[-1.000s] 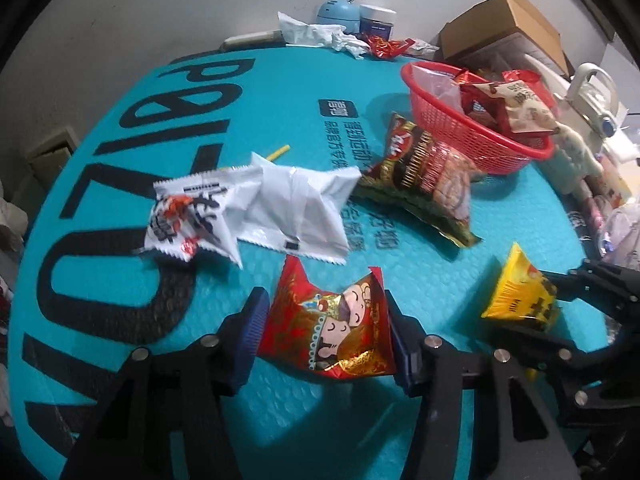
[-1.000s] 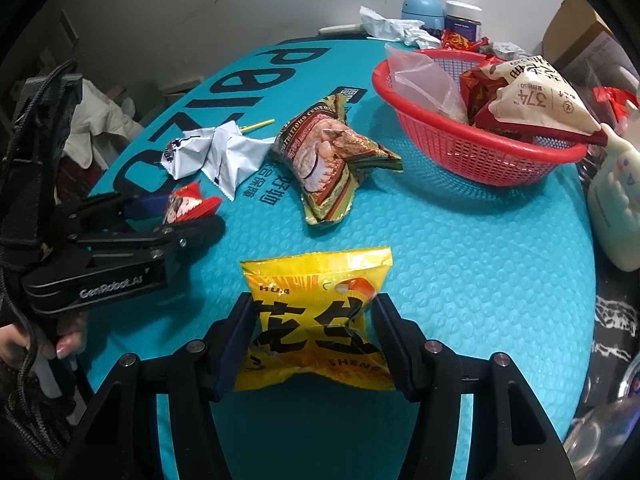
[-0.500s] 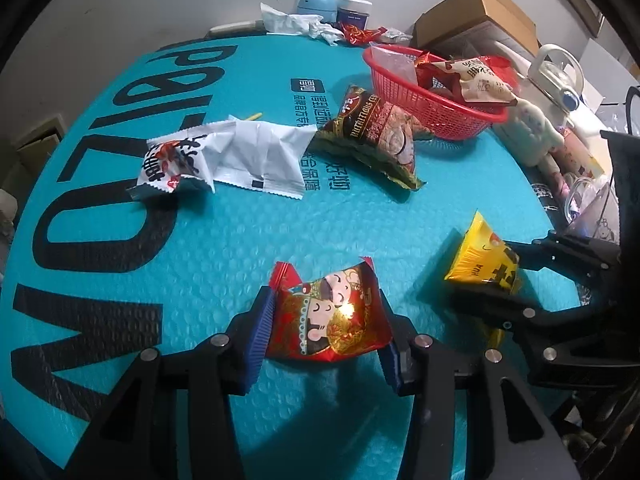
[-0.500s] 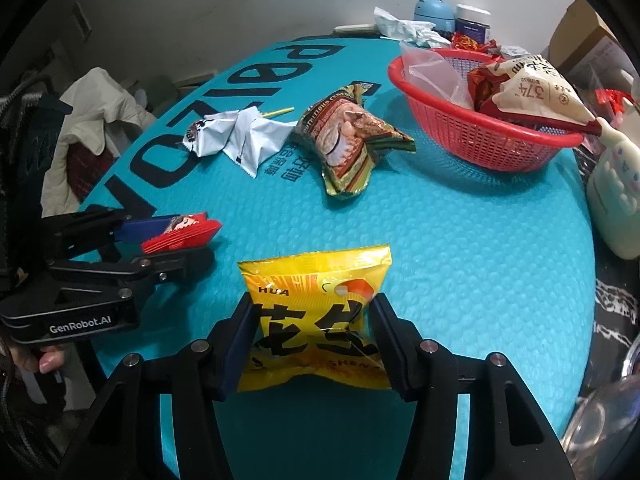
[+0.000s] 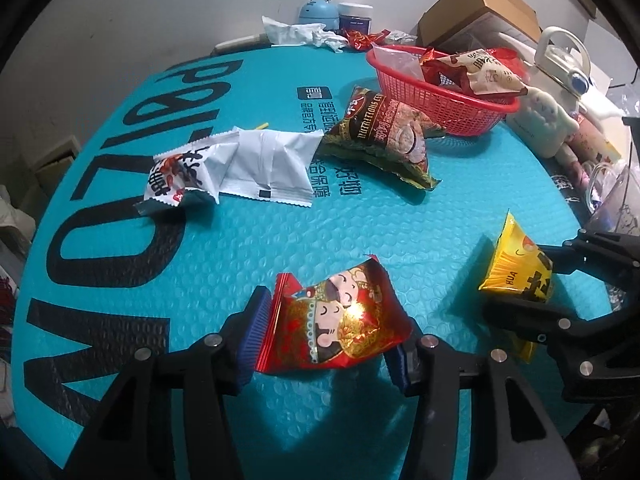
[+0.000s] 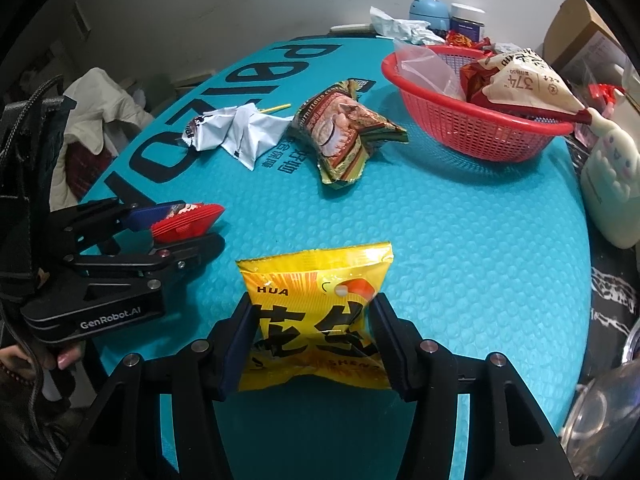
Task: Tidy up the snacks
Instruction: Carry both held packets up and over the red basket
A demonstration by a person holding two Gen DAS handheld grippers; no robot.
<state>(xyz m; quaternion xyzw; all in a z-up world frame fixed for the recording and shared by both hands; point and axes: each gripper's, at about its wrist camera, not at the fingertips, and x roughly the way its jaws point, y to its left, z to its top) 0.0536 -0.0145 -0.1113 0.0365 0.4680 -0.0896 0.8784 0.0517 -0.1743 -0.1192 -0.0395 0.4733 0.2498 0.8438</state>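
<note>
Snacks first: from your left wrist view, the red snack packet [image 5: 340, 322] sits pinched between the pads of your left tool [image 5: 326, 338], lifted off the teal tabletop [image 5: 360, 216]. The jaws are easing apart a bit right now, though the pads still look pressed on the packet's sides. Off to the right, your right tool [image 5: 516, 304] has the yellow snack bag [image 5: 516, 268]. Farther away lie the white wrapper [image 5: 256, 164] on the left and the dark cereal pouch [image 5: 388, 132], with the red basket [image 5: 444, 100] at the far right, already holding a few bags.

From the right wrist view, the yellow bag is clamped partway-open between the pads, hanging above the near edge of the tabletop. The left tool shows at the left with the red packet.

So I'd say you're mid-carry, both hands loaded. Next move looks like swinging both out to the far right, over the basket rim, then letting go. Watch the loosening left grip.
</note>
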